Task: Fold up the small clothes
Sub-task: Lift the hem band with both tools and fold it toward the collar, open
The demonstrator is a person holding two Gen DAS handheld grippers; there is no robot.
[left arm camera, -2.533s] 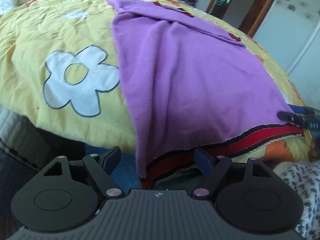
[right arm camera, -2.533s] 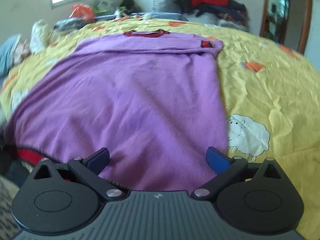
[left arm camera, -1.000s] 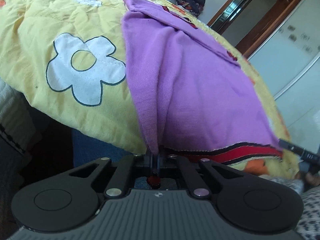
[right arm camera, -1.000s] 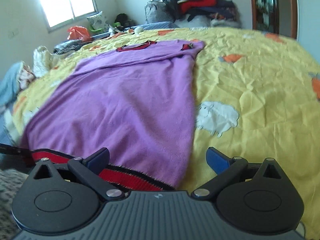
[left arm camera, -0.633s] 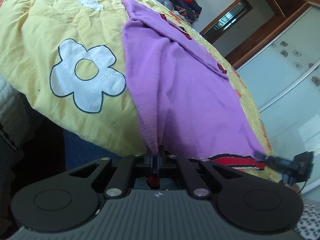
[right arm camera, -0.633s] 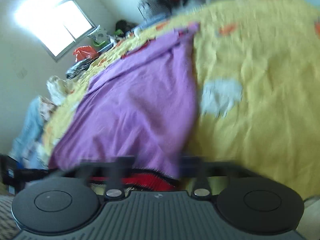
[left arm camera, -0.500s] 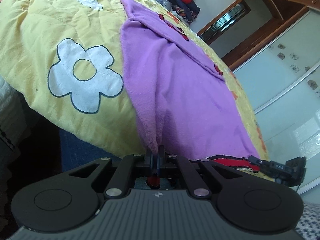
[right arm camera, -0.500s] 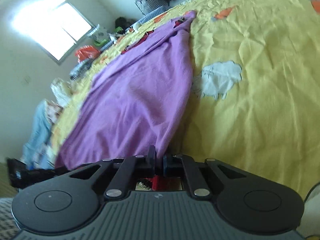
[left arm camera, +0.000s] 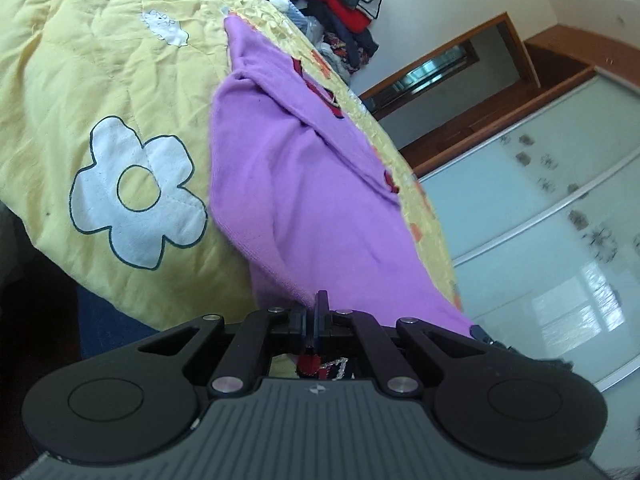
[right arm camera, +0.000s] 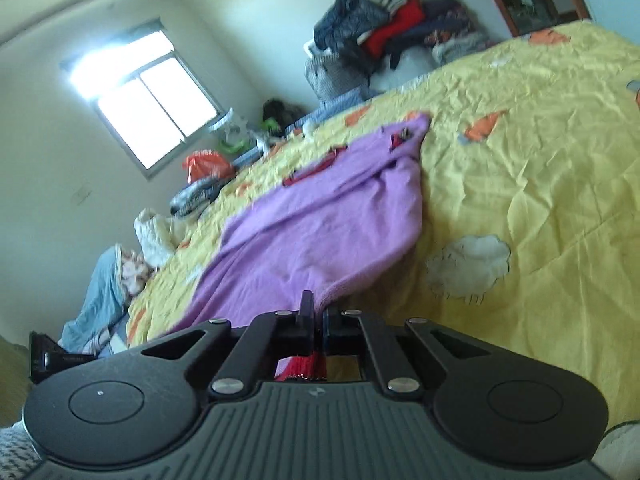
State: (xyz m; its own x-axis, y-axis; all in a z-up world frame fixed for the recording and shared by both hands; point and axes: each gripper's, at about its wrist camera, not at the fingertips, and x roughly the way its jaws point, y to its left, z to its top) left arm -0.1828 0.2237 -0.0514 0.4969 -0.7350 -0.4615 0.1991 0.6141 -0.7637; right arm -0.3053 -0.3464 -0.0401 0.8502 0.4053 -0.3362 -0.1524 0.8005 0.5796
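A purple sweater [left arm camera: 304, 184] with a red and black hem lies spread on a yellow quilt [left arm camera: 80, 80]; it also shows in the right wrist view [right arm camera: 320, 224]. My left gripper [left arm camera: 311, 312] is shut on the sweater's near left hem corner, lifted off the bed edge. My right gripper [right arm camera: 316, 316] is shut on the near right hem corner; red hem [right arm camera: 304, 366] shows behind the fingers. The sleeves are folded across the far end.
The quilt [right arm camera: 540, 200] covers a bed, with a white flower patch [left arm camera: 136, 192] left of the sweater. A pile of clothes [right arm camera: 384, 36] stands at the far end. More clothes [right arm camera: 104, 292] lie at the bed's left. Wardrobe doors [left arm camera: 560, 208] are at the right.
Both grippers have shut on the hem corners, the left first, then the right. Both have since lifted and tilted, pulling the near hem up off the bed edge.
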